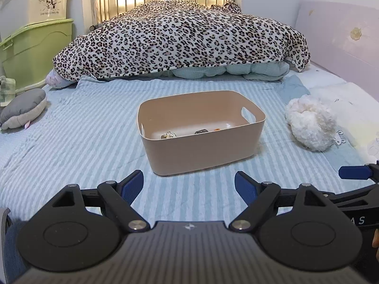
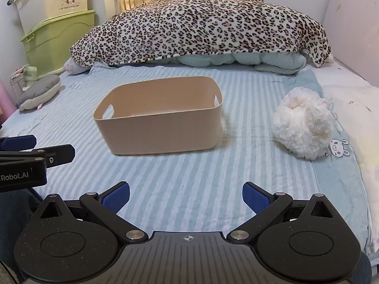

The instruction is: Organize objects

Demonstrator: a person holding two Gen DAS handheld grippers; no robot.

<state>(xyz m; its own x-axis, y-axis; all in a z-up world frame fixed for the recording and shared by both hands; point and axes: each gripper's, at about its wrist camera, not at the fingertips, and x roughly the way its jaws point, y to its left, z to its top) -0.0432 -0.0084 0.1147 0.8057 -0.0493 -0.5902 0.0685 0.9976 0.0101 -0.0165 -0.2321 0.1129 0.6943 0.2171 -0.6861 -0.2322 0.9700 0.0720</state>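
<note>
A beige plastic bin [image 1: 203, 151] with handle cut-outs stands on the striped blue bed sheet; it also shows in the right wrist view [image 2: 161, 130]. Small items lie on its floor: a speckled one [image 1: 168, 135], a dark one [image 1: 201, 131] and an orange one [image 1: 216, 129]. A white fluffy plush [image 1: 310, 125] lies to the bin's right, also in the right wrist view [image 2: 303, 123]. My left gripper [image 1: 189, 184] is open and empty, just short of the bin. My right gripper [image 2: 186, 196] is open and empty, over bare sheet.
A leopard-print blanket [image 1: 180, 37] over a folded teal quilt fills the far half of the bed. A grey cushion [image 1: 22, 108] lies at the left edge. Stacked green and cream storage boxes [image 1: 35, 35] stand left. A pink headboard [image 1: 343, 37] runs along the right.
</note>
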